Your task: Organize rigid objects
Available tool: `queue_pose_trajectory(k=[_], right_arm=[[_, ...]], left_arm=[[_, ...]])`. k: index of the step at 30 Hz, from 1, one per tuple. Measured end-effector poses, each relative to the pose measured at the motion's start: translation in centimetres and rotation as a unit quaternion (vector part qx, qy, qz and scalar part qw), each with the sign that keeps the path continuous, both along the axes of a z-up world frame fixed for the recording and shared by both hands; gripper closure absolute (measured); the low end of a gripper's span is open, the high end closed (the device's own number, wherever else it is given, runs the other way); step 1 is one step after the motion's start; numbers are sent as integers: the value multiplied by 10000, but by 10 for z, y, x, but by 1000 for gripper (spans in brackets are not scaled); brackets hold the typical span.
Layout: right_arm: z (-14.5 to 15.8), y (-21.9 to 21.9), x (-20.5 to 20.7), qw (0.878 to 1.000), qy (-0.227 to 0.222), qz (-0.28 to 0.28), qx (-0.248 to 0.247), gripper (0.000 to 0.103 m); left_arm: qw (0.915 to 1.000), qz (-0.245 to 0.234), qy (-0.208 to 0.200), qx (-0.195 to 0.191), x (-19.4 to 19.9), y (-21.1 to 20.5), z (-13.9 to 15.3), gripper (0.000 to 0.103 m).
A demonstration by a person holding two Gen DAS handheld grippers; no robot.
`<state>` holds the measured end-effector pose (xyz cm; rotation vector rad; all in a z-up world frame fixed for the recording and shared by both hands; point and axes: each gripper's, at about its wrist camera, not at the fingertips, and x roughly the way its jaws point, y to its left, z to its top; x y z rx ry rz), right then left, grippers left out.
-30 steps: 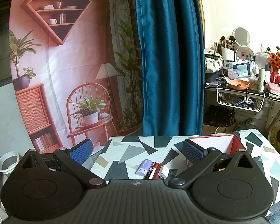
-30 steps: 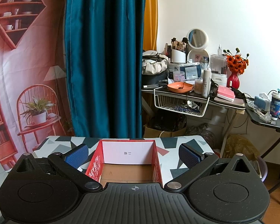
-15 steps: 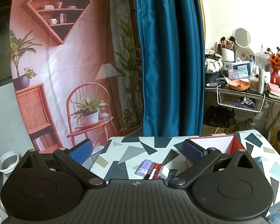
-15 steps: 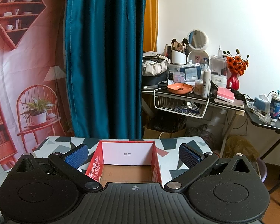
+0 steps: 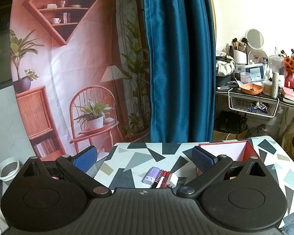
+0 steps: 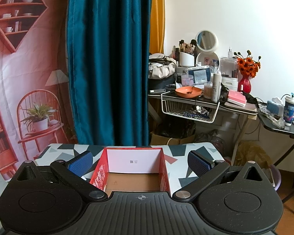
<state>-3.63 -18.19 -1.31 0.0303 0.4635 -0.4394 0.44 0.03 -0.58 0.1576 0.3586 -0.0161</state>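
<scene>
A small cluster lies on the patterned table (image 5: 139, 156): a lilac case (image 5: 151, 174), red and black pens (image 5: 160, 179) and a white clip-like piece (image 5: 172, 179). My left gripper (image 5: 144, 160) is open and empty, held above and just behind the cluster. A red box (image 6: 134, 168) with a white inner wall and brown floor stands open and looks empty; it also shows in the left wrist view (image 5: 228, 149) to the right of the cluster. My right gripper (image 6: 139, 163) is open and empty, its fingers either side of the box.
A teal curtain (image 5: 178, 62) and a printed backdrop (image 5: 68, 68) hang behind the table. A cluttered vanity desk (image 6: 205, 96) with a wire basket stands at the back right. A black side table (image 6: 284, 125) is at far right.
</scene>
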Motion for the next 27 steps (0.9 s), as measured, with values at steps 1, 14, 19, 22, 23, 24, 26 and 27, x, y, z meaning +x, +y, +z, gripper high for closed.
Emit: queue_pose_trajectory(k=[1,14,19,22,23,24,26,27], right_arm=[[-1,-1,0,10000,-1,19,11,0],[-76,-49,35,10000,70,26,47,0],[-115,-79,53,9992,270,-40,301,0],[-134,-93,61,9989,370,-164,217,1],[-140,-98,64,9988,415,-201,161,2],[-145,-101,66,9987,451,-209,132,3],[-158,-110,71,9983,543,-173,133,10],[-166,-115,73,9978,618,-199,163,12]], left_arm=[[10000,6,-40,29,2,0,-2,0],[9992,294,113,228,74,16,-84,0],[9983,292,507,-37,106,28,-119,0],[9967,292,740,-176,120,33,-135,0],[9958,292,833,-249,126,33,-141,1],[9949,304,910,-315,129,34,-146,1],[9930,328,1059,-408,135,36,-157,5],[9919,317,1133,-474,136,38,-162,6]])
